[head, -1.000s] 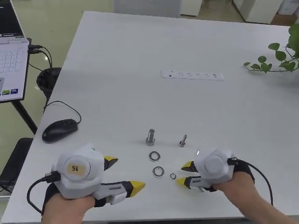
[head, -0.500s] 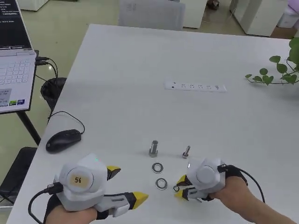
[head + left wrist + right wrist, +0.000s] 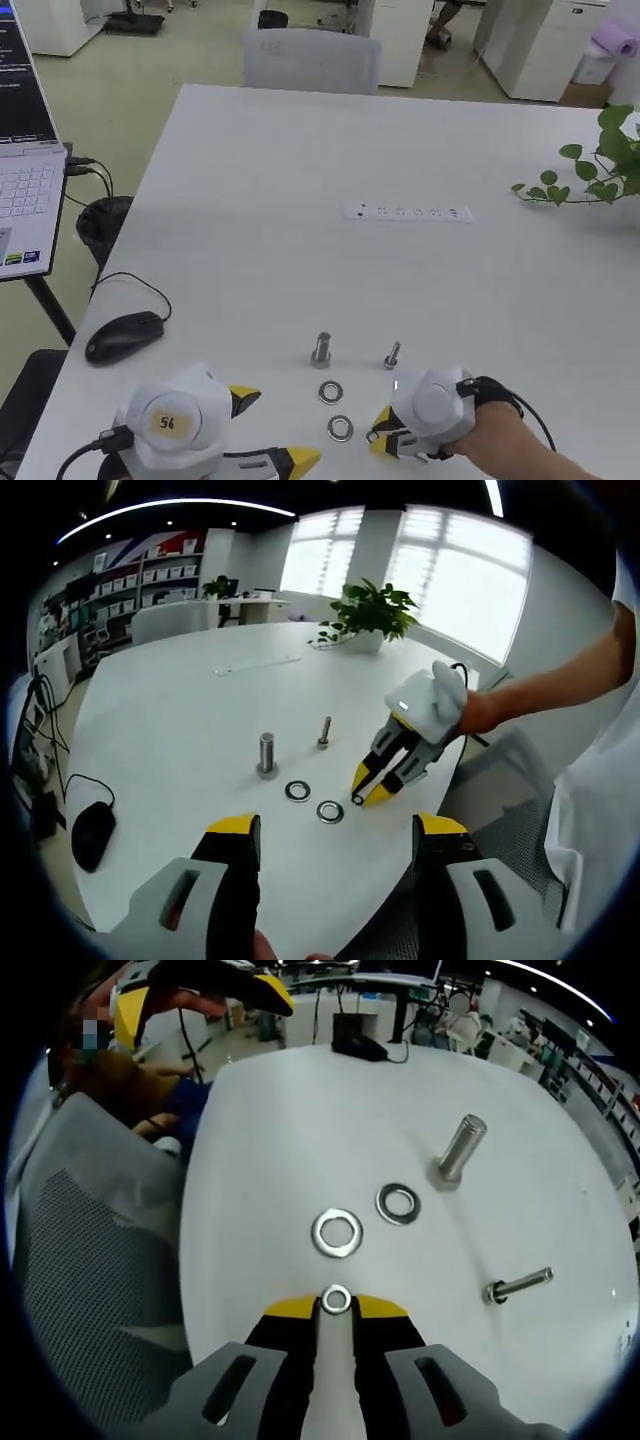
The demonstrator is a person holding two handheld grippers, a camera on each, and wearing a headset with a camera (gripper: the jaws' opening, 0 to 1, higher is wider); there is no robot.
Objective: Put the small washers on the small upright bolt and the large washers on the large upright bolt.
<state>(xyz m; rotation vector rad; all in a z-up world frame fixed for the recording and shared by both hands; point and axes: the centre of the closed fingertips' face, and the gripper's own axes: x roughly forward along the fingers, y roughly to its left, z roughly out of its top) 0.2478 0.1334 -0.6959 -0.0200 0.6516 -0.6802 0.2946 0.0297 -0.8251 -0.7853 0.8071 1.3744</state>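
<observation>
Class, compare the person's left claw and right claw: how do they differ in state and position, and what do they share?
The left claw has its jaws spread wide, holding nothing; the right claw has its jaws nearly together on the small washer. The left claw is set back from the two large washers; the right claw's tips lie close beside them. Both have yellow tips and white bodies.

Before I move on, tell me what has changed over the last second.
The right tongs moved in on the small washer, which lay by their open tips, and shut on it. Whether it is off the table yet is unclear. The left tongs stayed open and idle. The large washers, the large bolt and the small bolt kept their places.
</observation>
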